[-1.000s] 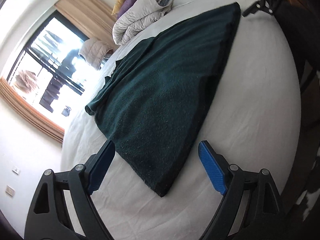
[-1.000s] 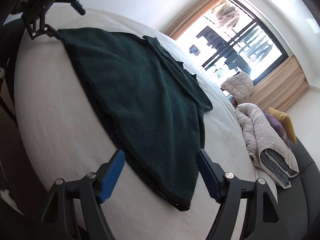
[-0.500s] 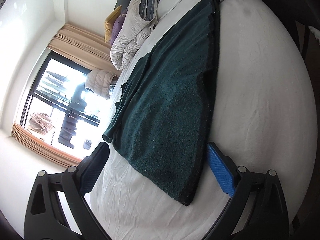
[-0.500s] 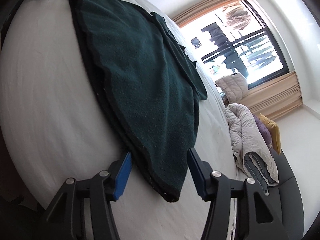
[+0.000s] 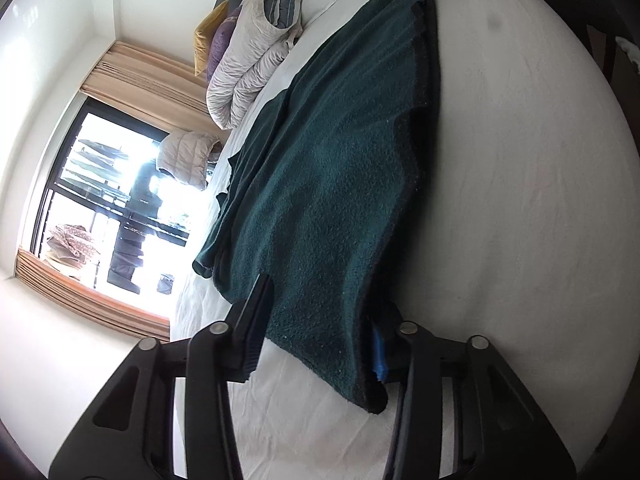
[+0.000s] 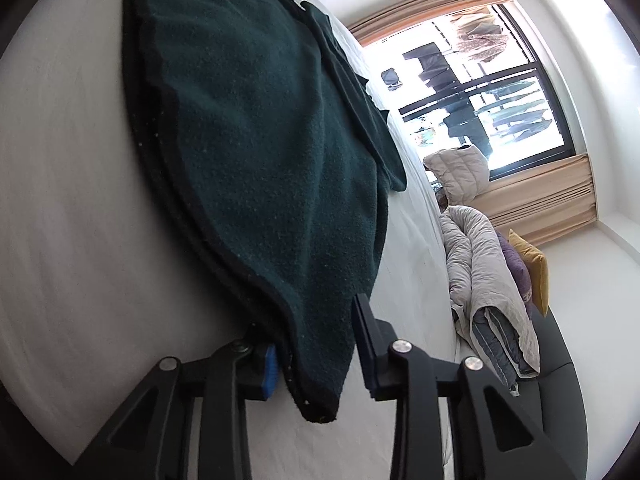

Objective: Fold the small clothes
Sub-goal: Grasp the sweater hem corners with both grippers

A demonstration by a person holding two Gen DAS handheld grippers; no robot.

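Left wrist view: dark green fleece garment (image 5: 332,184) spread flat across white bed (image 5: 520,200), black-bound hem running along its right side, near corner drooping between fingers of left gripper (image 5: 316,332), closed partway around that corner, blue pad under the hem, other finger over the cloth. Bare sheet wide to the right of the hem. Folded grey duvet (image 5: 256,52) well beyond. Right wrist view: opposite corner of same garment (image 6: 256,132) between fingers of right gripper (image 6: 316,344), likewise pinching hem edge. Window (image 6: 476,92) beyond the bed.
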